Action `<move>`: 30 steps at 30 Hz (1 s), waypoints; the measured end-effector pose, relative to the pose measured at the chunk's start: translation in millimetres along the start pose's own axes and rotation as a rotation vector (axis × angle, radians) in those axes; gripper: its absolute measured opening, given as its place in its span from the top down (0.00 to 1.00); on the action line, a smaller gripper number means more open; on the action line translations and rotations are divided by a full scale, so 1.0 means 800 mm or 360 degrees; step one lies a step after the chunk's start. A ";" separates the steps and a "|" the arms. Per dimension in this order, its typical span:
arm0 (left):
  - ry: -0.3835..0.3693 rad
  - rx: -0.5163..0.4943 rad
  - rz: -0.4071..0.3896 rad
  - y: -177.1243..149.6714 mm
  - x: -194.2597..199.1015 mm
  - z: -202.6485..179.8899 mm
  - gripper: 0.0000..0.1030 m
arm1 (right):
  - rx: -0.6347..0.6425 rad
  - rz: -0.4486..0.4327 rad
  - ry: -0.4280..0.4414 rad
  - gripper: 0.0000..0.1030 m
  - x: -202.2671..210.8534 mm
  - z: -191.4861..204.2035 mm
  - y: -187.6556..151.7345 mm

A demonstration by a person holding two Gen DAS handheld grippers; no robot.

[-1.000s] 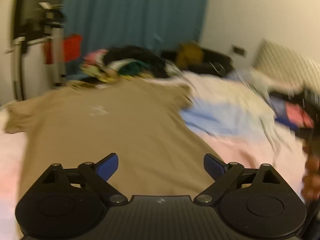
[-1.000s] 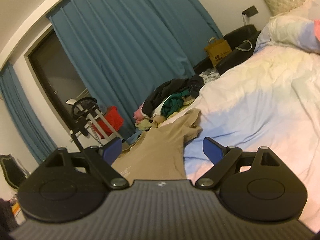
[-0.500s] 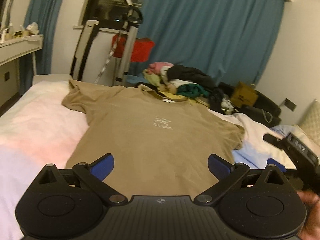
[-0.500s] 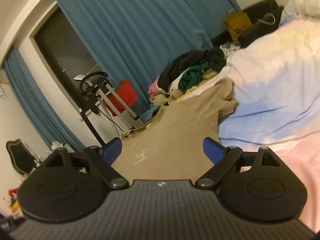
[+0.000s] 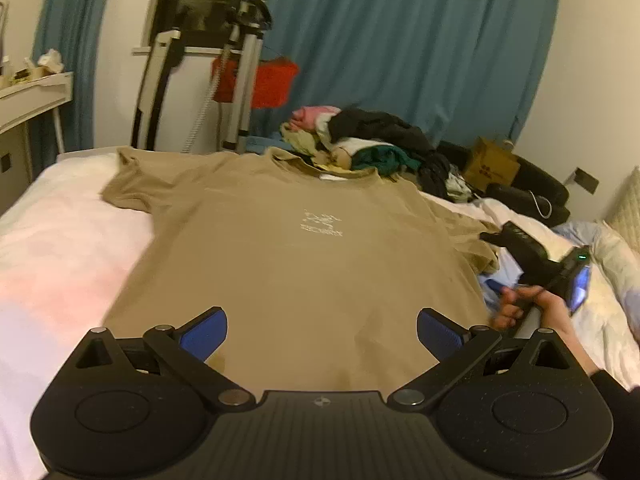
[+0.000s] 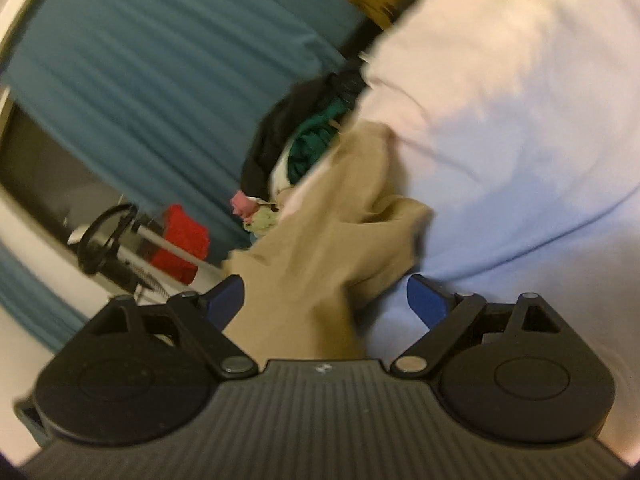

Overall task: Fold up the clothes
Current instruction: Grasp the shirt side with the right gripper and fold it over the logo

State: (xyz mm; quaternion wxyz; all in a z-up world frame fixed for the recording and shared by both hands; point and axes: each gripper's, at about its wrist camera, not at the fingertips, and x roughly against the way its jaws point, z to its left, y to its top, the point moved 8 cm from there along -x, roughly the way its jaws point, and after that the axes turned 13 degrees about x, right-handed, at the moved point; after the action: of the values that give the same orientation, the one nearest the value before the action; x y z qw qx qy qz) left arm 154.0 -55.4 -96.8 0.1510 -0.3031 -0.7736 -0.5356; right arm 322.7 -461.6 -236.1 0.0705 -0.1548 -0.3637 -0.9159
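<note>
In the left wrist view, the left hand-held gripper (image 5: 322,330) has its blue-padded fingers (image 5: 204,332) spread wide, with nothing between them. It hangs over the near hem of a tan T-shirt (image 5: 296,248), and whether it touches the cloth cannot be told. The T-shirt lies flat, print side up, on the bed (image 5: 60,240), its collar pointing away toward a pile of clothes (image 5: 360,140) that sits just beyond the T-shirt's neck. One sleeve lies out to the far left of the T-shirt; the other is crumpled at its right edge. Right of the T-shirt, a person's hand (image 5: 532,306) grips the right hand-held gripper (image 5: 520,244), whose front end is just beside the crumpled sleeve. A blue curtain (image 5: 400,48) hangs behind the pile.

In the right wrist view, blurred and tilted, the right hand-held gripper (image 6: 324,300) also has its fingers (image 6: 424,300) spread apart and holds nothing. The bunched sleeve of the T-shirt (image 6: 332,240) lies directly ahead of the gap between them, against the pale bedding (image 6: 520,140). The pile of clothes (image 6: 304,140) shows beyond the T-shirt.
</note>
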 end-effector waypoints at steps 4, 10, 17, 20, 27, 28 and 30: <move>-0.0020 0.0054 0.0081 -0.003 -0.032 -0.002 0.01 | -0.0014 -0.0054 0.0037 0.10 -0.035 -0.006 0.009; -0.0034 0.0203 0.0094 0.017 -0.063 0.009 0.01 | -0.0114 -0.0184 0.0120 0.15 -0.061 0.002 0.024; 0.0026 0.0233 0.0032 0.046 -0.067 0.024 0.01 | 0.0152 -0.0051 -0.0102 0.84 -0.108 0.038 0.032; 0.0045 0.0222 -0.0010 0.056 -0.053 0.036 0.01 | 0.0402 -0.0063 -0.0216 0.88 -0.101 0.077 0.047; 0.0169 0.0165 -0.0098 0.078 -0.011 0.074 0.01 | 0.0988 -0.0219 -0.0389 0.88 -0.057 0.223 0.068; 0.0174 0.0177 -0.0098 0.080 -0.007 0.082 0.01 | 0.1077 -0.0239 -0.0411 0.88 -0.055 0.246 0.066; 0.0181 0.0203 -0.0095 0.085 0.001 0.099 0.01 | 0.1272 -0.0266 -0.0460 0.88 -0.057 0.290 0.051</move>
State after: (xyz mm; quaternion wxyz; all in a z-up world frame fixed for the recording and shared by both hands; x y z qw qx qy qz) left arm 203.8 34.4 -76.4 0.1976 -0.2389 -0.8049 -0.5059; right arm 429.8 -331.2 -65.6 -0.0012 -0.2118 -0.7072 -0.6745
